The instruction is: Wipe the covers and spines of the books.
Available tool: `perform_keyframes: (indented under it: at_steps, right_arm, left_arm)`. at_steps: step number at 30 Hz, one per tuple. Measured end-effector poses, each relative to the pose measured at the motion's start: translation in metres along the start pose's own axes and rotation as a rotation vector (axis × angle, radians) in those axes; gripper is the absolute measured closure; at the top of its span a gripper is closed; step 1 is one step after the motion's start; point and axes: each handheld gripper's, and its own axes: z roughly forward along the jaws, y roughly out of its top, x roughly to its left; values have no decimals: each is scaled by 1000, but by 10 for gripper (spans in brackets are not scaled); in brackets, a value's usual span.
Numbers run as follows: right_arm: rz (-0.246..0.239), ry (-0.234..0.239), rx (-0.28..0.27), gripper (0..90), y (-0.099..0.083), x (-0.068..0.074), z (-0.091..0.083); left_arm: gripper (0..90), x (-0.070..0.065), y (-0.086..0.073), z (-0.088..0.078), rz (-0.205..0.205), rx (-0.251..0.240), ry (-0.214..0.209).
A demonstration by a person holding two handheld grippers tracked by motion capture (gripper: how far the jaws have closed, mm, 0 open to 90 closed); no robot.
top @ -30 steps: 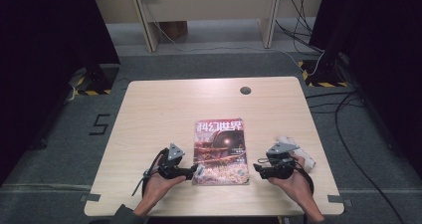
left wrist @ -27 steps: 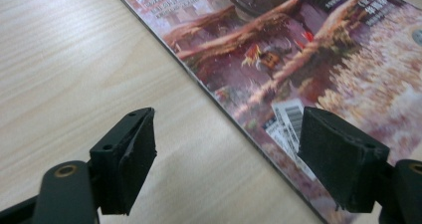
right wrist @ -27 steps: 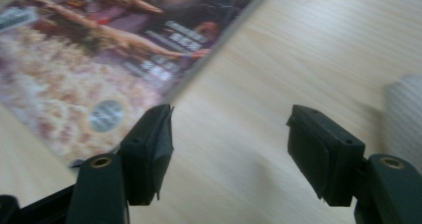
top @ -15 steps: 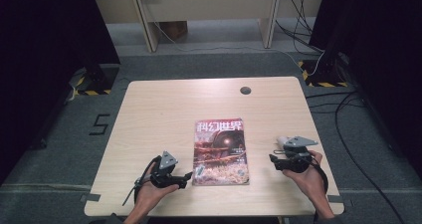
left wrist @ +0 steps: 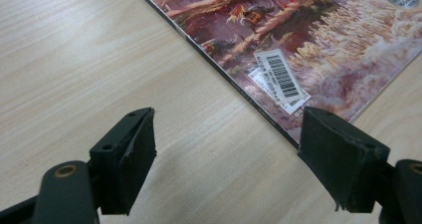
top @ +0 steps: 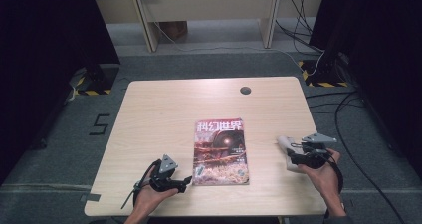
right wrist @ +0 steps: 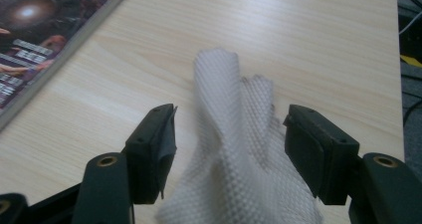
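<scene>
A magazine (top: 220, 152) with a reddish picture cover lies flat at the middle of the wooden table (top: 164, 109). My left gripper (top: 188, 180) stands open just left of its near left corner. In the left gripper view the jaws (left wrist: 226, 134) are empty over bare wood, with the magazine's barcode corner (left wrist: 278, 77) just beyond. My right gripper (top: 288, 157) is off to the right of the magazine, over a white woven cloth (top: 284, 143). Its jaws (right wrist: 229, 129) have just been closing. The bunched cloth (right wrist: 234, 154) rises between them, with a gap on each side.
A small dark round hole (top: 245, 90) sits near the table's far edge. Black cables (top: 348, 109) trail over the floor to the right. Pale desk legs (top: 144, 20) stand beyond the table. Bare wood spreads over the far half and the left side.
My right hand has moved to the right, away from the magazine's edge, with the white cloth staying at its jaws. The left hand has barely shifted.
</scene>
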Motion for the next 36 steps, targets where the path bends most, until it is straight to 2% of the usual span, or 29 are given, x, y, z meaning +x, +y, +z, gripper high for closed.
perform_keyframes:
  at_steps: [5, 9, 11, 14, 18, 20, 23, 28, 36]
  right_arm:
    - [4, 7, 26, 424, -4, -3, 4]
    - [-10, 42, 78, 491, -7, -1, 10]
    - [-12, 48, 83, 514, -8, -2, 11]
    - [-23, 65, 108, 604, -11, -3, 16]
    - [-51, 56, 117, 678, -12, -4, 23]
    - [-59, 76, 112, 699, -10, -2, 27]
    - [-87, 77, 124, 709, -3, 5, 34]
    - [-120, 109, 124, 714, 11, 18, 48]
    - [-105, 124, 117, 694, 31, 28, 69]
  left_arm:
    - [219, -2, 0, -1, 5, 4, -4]
    - [219, -2, -1, -2, 6, -3, -7]
    - [219, -3, -1, -2, 6, -3, -8]
    - [219, -3, -1, -2, 9, 1, -11]
    - [219, -4, -1, -1, 12, 5, -11]
    - [219, -4, -1, -1, 13, 6, -11]
    - [219, -4, -1, -1, 13, 8, -10]
    - [219, -3, -1, -1, 8, 6, -10]
    - [219, -2, -1, -1, 3, 6, -9]
